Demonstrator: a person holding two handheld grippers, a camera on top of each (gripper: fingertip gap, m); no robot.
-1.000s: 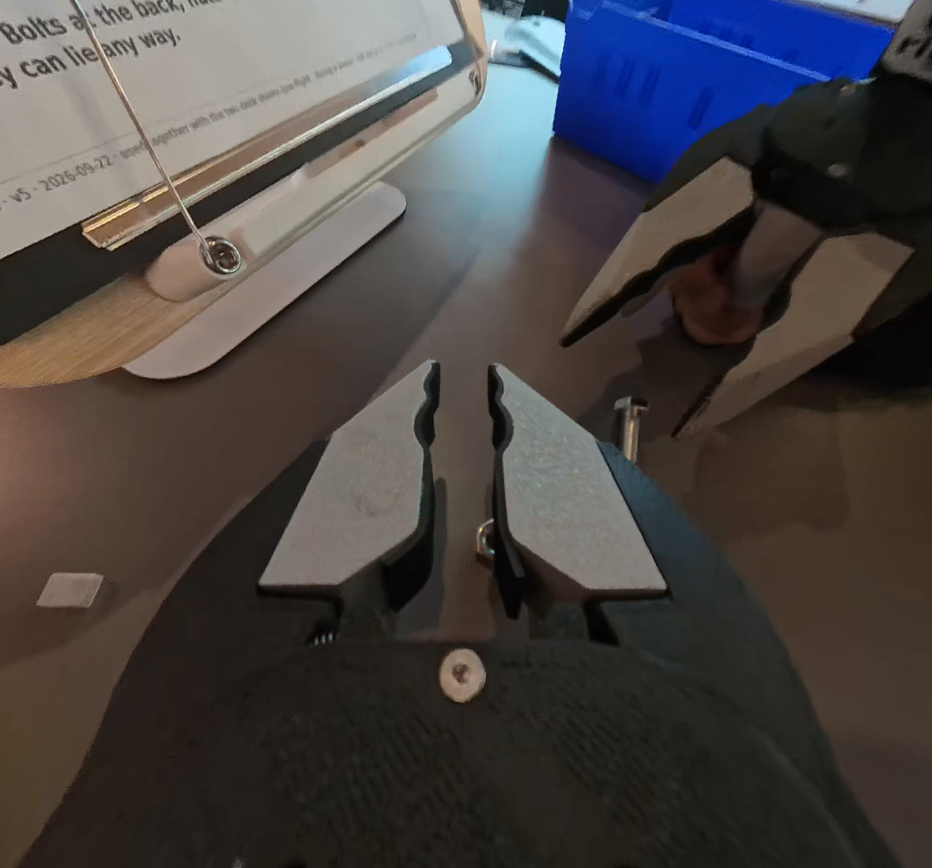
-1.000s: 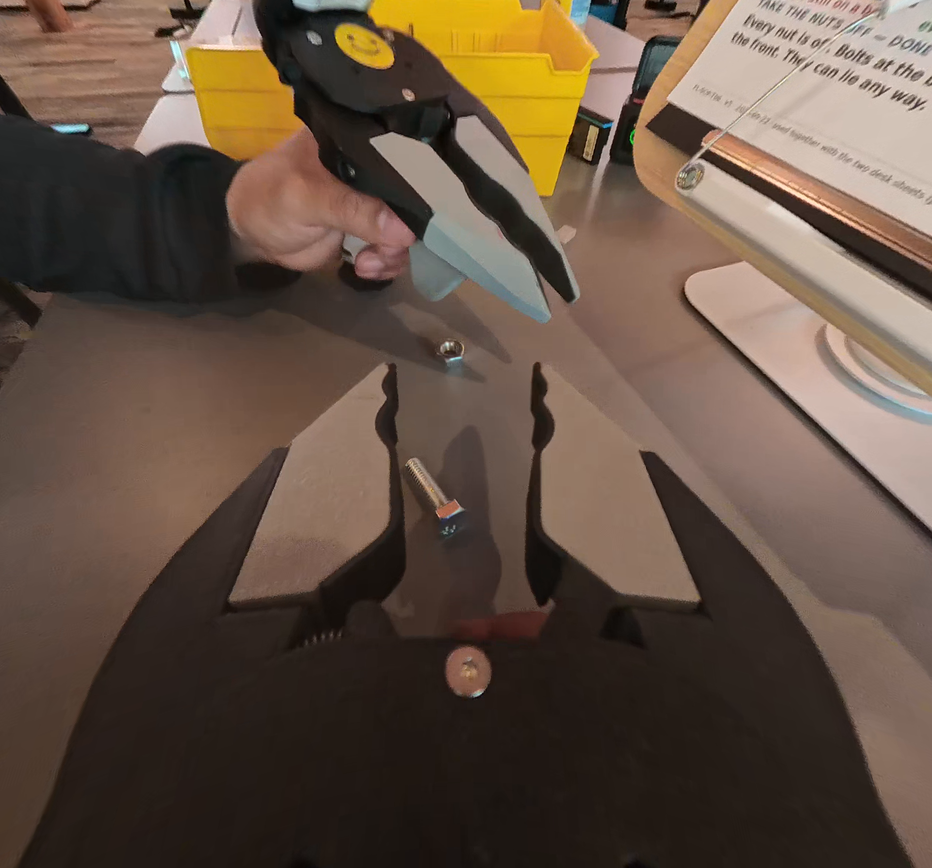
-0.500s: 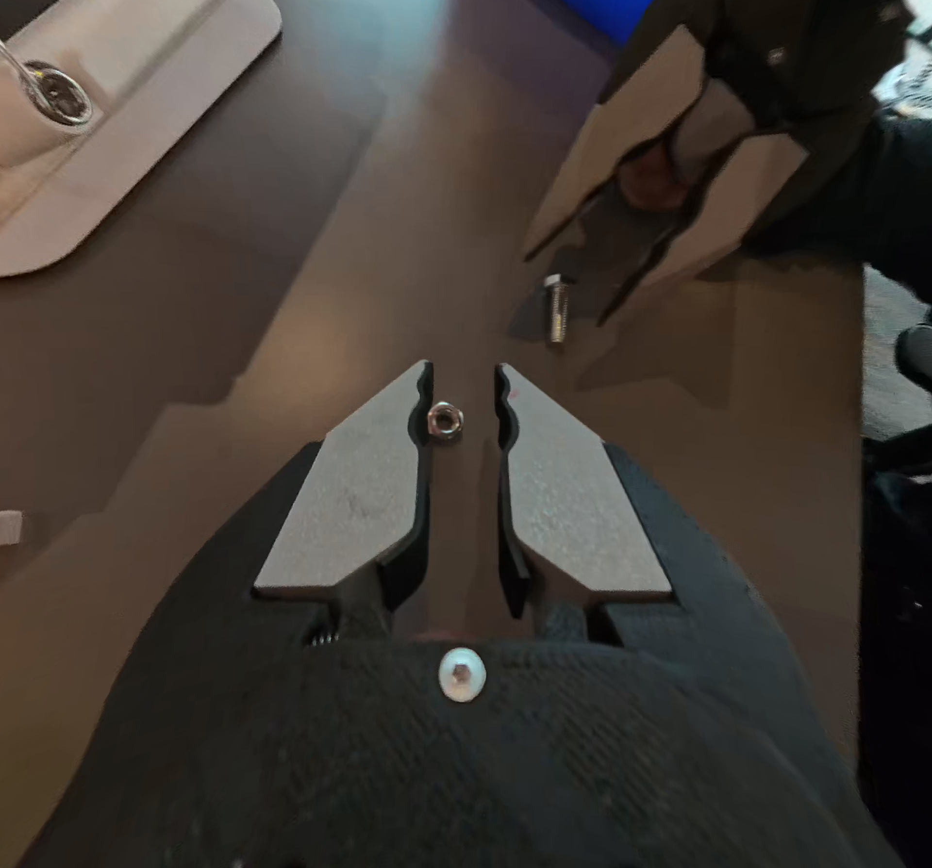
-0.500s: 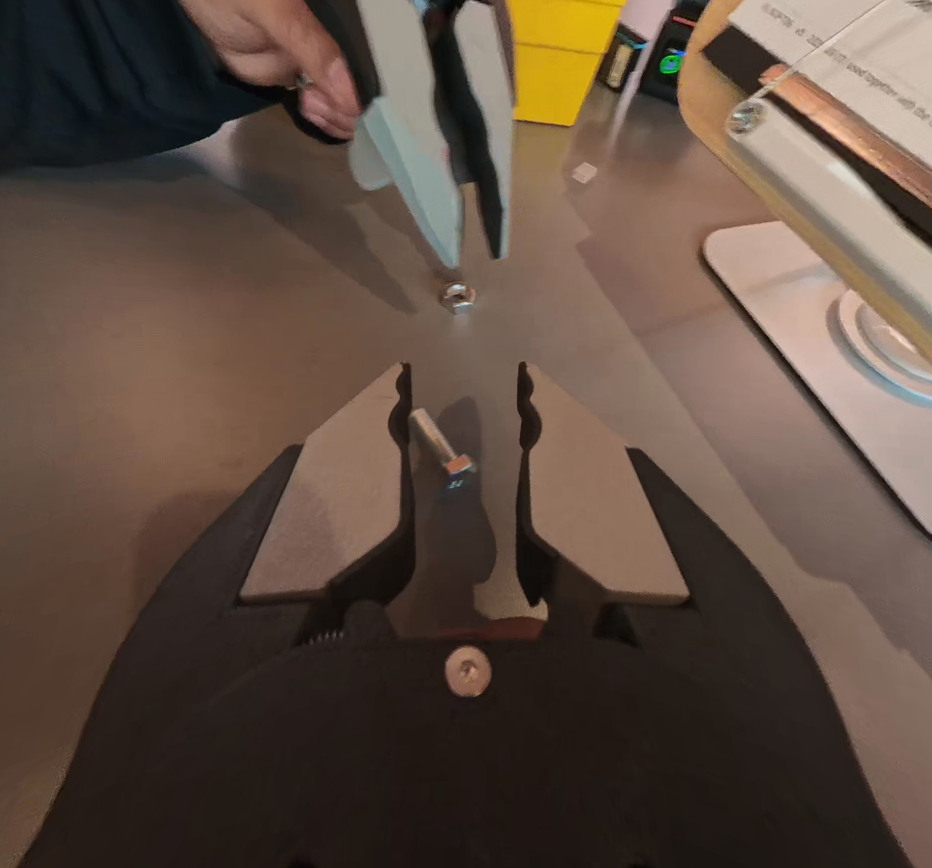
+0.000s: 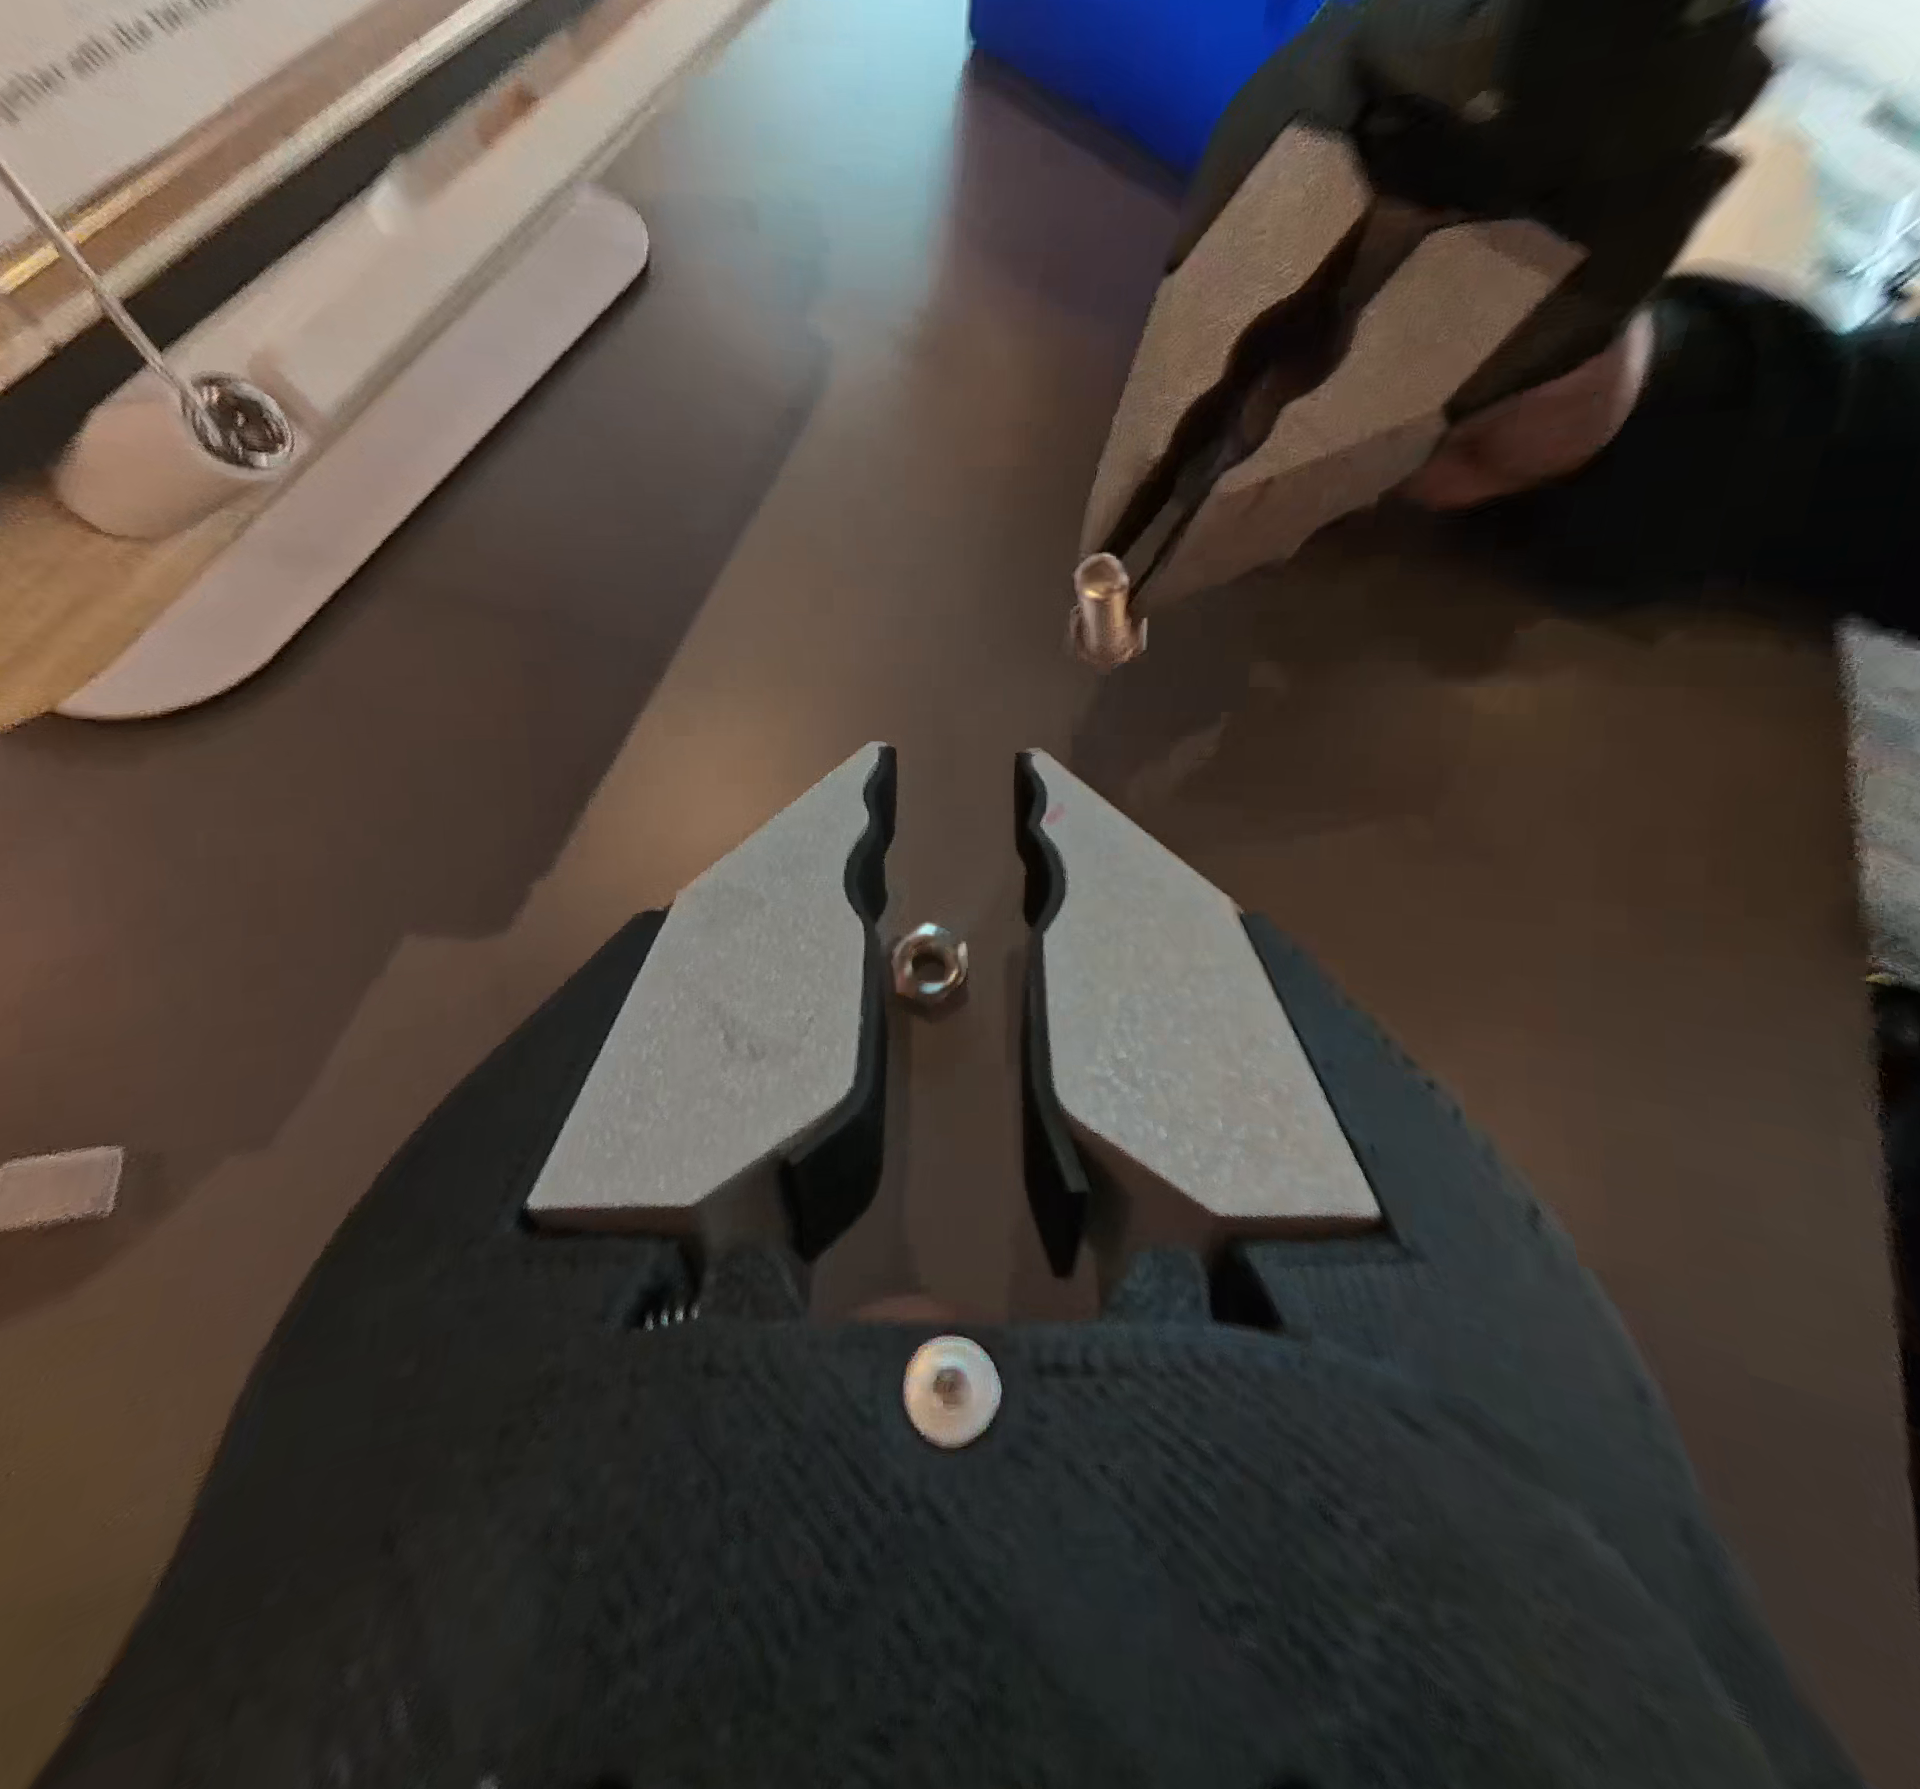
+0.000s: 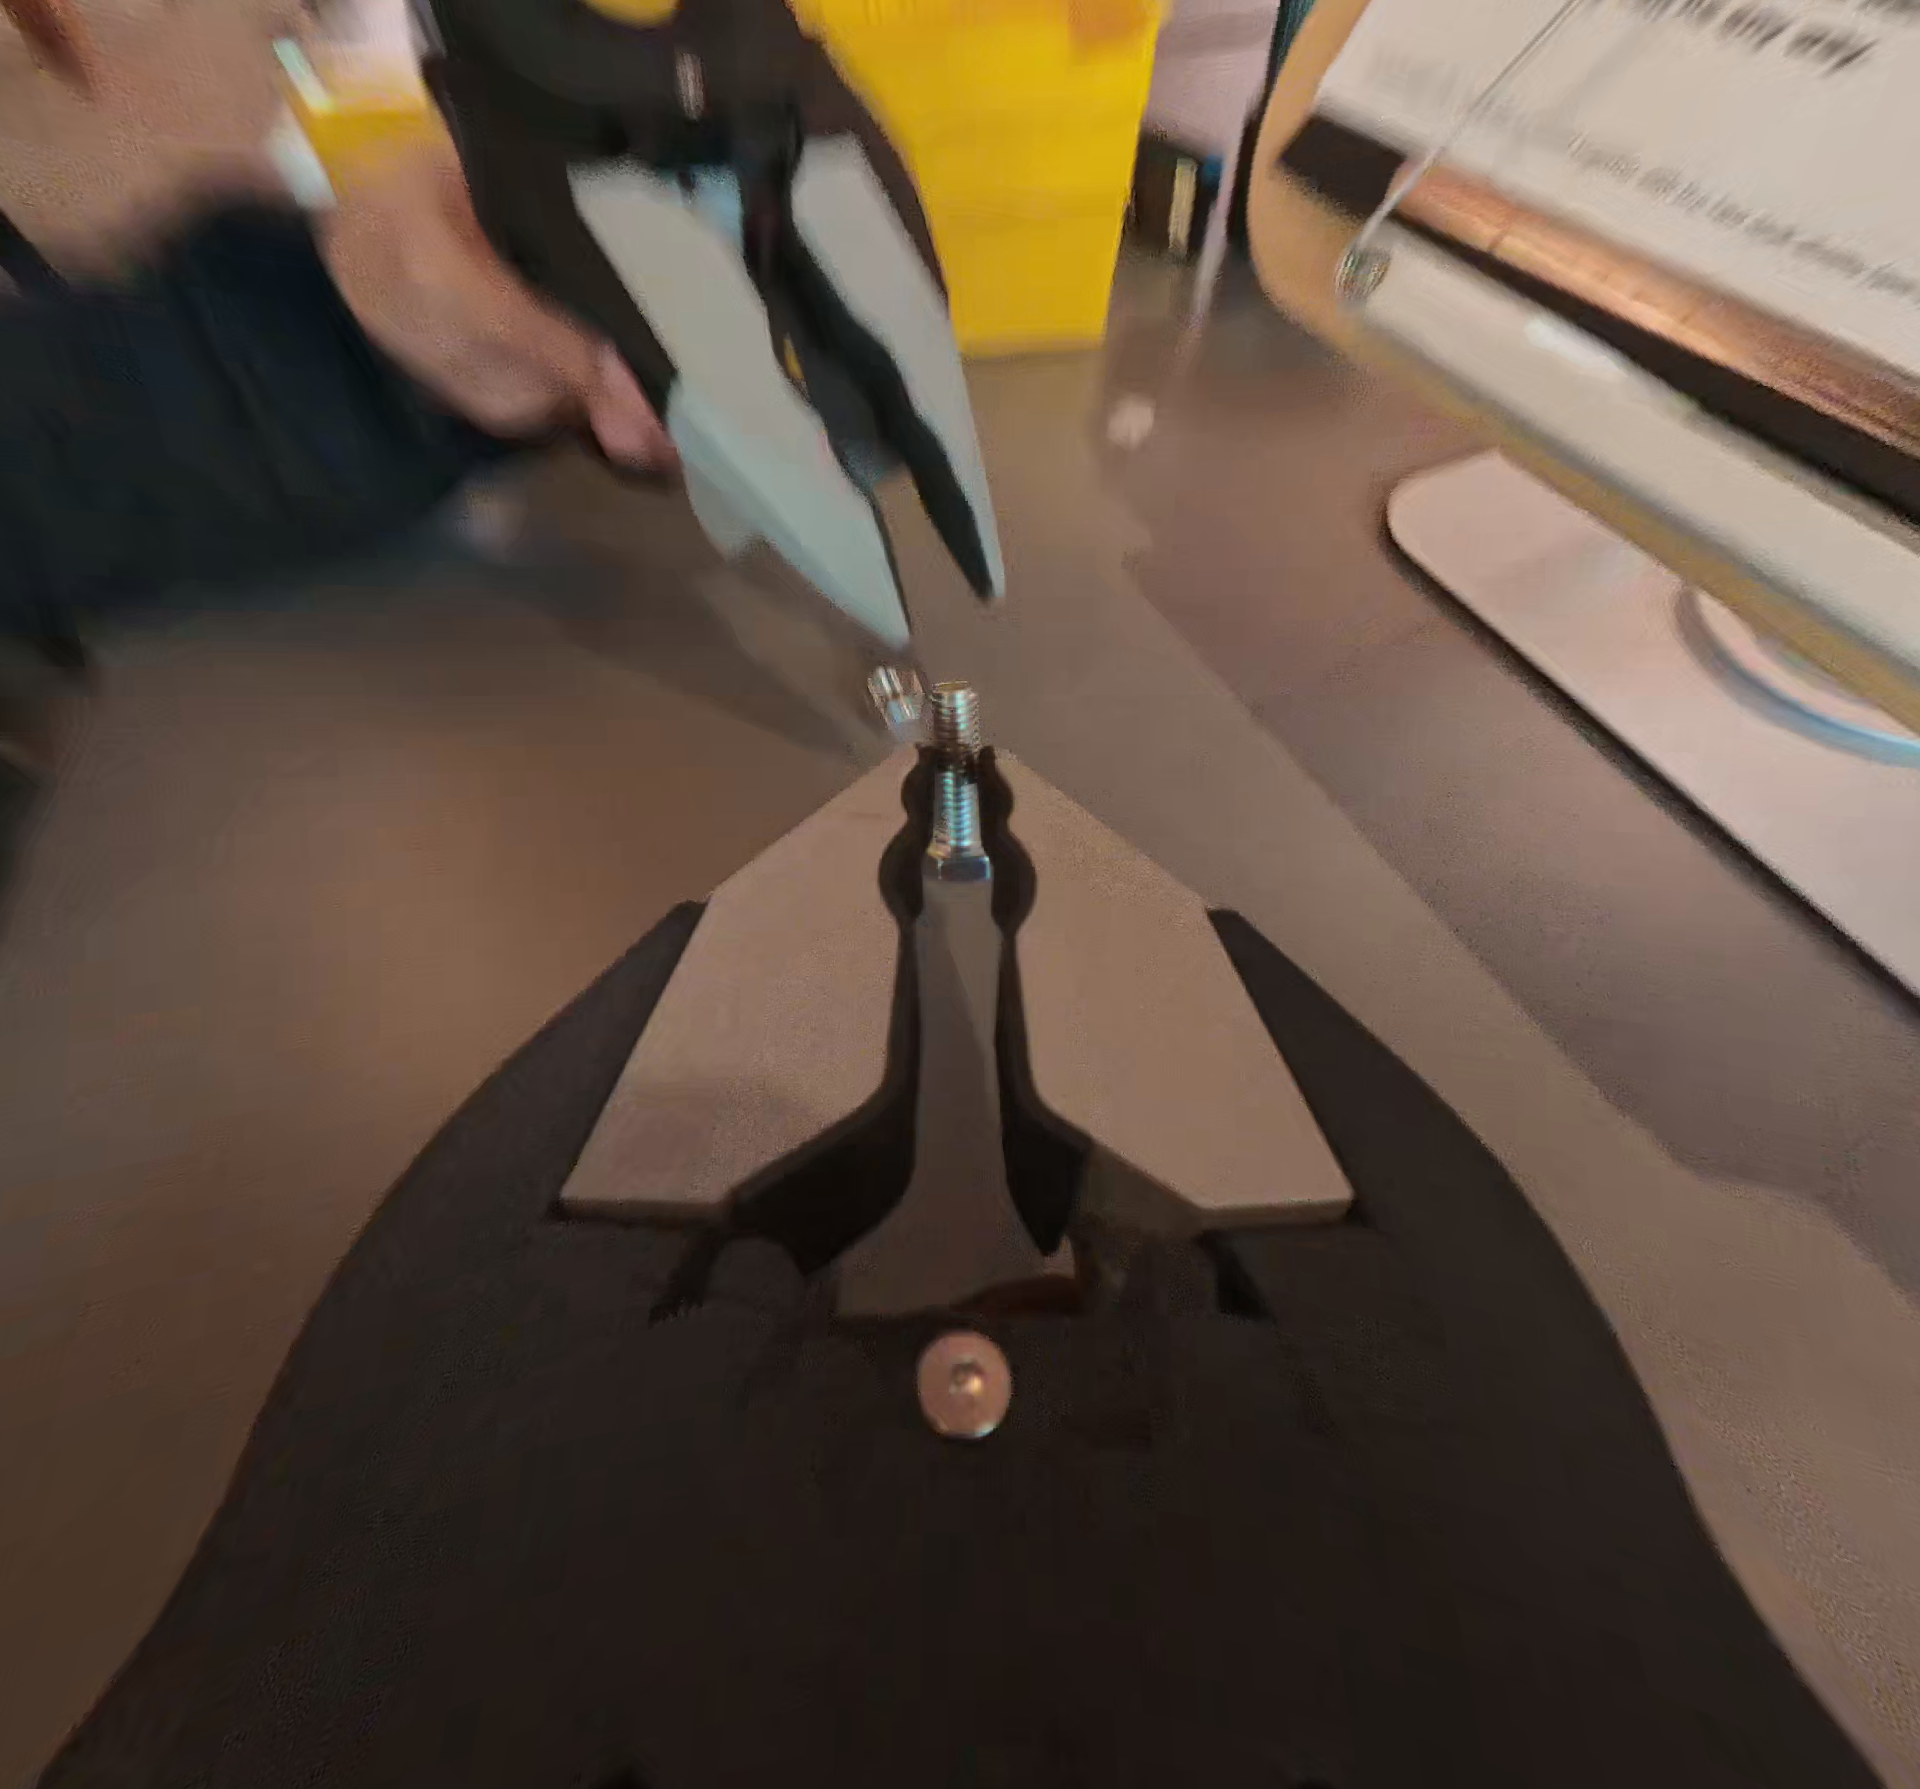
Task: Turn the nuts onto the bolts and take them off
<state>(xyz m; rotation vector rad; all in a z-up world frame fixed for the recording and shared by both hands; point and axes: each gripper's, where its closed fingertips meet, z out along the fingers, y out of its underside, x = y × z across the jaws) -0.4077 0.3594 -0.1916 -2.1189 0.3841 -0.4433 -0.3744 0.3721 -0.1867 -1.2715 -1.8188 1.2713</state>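
Note:
A small silver nut point(image 5: 930, 967) lies flat on the dark table between the fingers of my left gripper point(image 5: 951, 763), which is open and not touching it. My right gripper point(image 6: 958, 757) is shut on a silver bolt point(image 6: 958, 804), gripping its shank with the threaded end pointing forward past the fingertips. In the left wrist view the right gripper point(image 5: 1127, 586) holds the bolt point(image 5: 1103, 612) above the table, ahead and to the right. In the right wrist view the left gripper point(image 6: 940, 612) hangs tips down over the nut point(image 6: 894, 695), just beyond the bolt's tip.
A document stand point(image 5: 343, 451) with a white base stands at the left of the left wrist view and also shows in the right wrist view point(image 6: 1621, 576). A blue bin point(image 5: 1143, 4) and a yellow bin point(image 6: 997, 129) stand at the table's far sides. A small white piece point(image 5: 57, 1189) lies at the left. Tip to tip, the grippers are about 5 centimetres apart.
My right gripper has closed on the bolt and lifted it off the table. My left gripper has moved forward so the nut now lies deeper between its fingers.

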